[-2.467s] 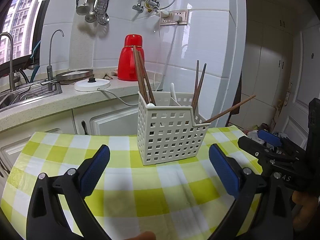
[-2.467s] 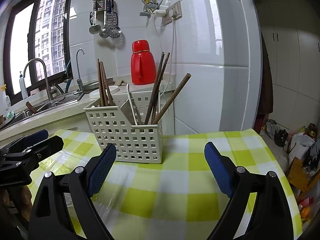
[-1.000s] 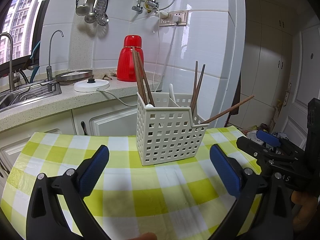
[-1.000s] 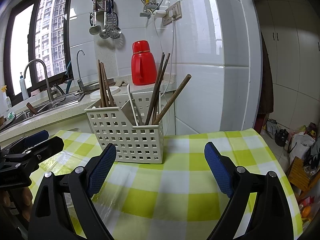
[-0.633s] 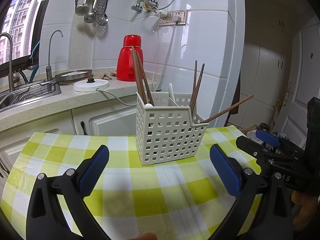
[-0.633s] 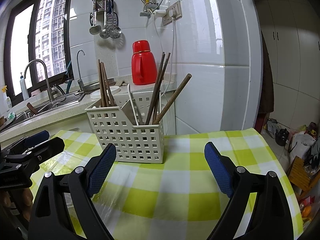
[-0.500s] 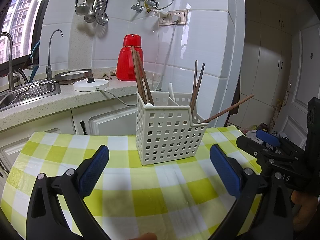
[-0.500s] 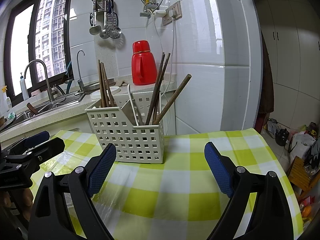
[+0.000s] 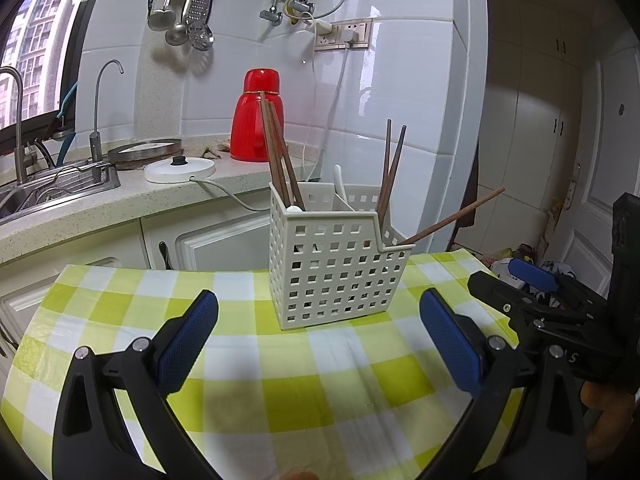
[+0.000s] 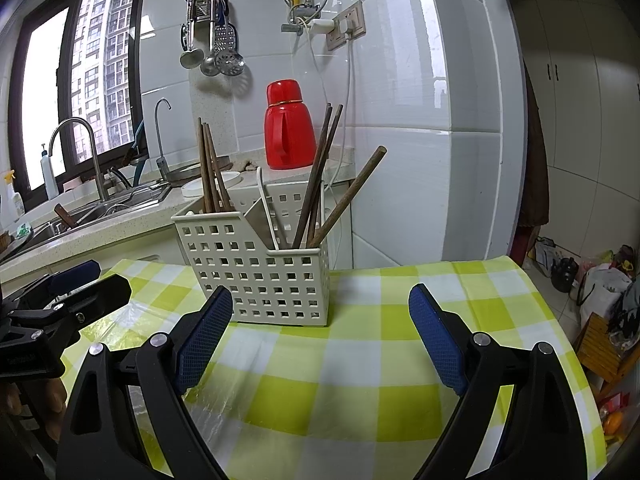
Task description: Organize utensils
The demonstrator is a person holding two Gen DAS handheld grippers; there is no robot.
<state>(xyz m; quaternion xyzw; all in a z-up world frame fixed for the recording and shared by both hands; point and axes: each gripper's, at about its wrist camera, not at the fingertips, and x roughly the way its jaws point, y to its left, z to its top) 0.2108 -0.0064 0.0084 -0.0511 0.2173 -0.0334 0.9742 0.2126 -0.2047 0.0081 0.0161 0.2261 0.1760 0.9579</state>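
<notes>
Now the basket stands near the far edge of the table, straight ahead of both grippers. One chopstick leans far out over the basket's right side, its long way slanting up. The right gripper looks nearer to it. The left gripper and the right are both spread wide, holding nothing.

Bright daylight, fisheye warping, perhaps slight glare
</notes>
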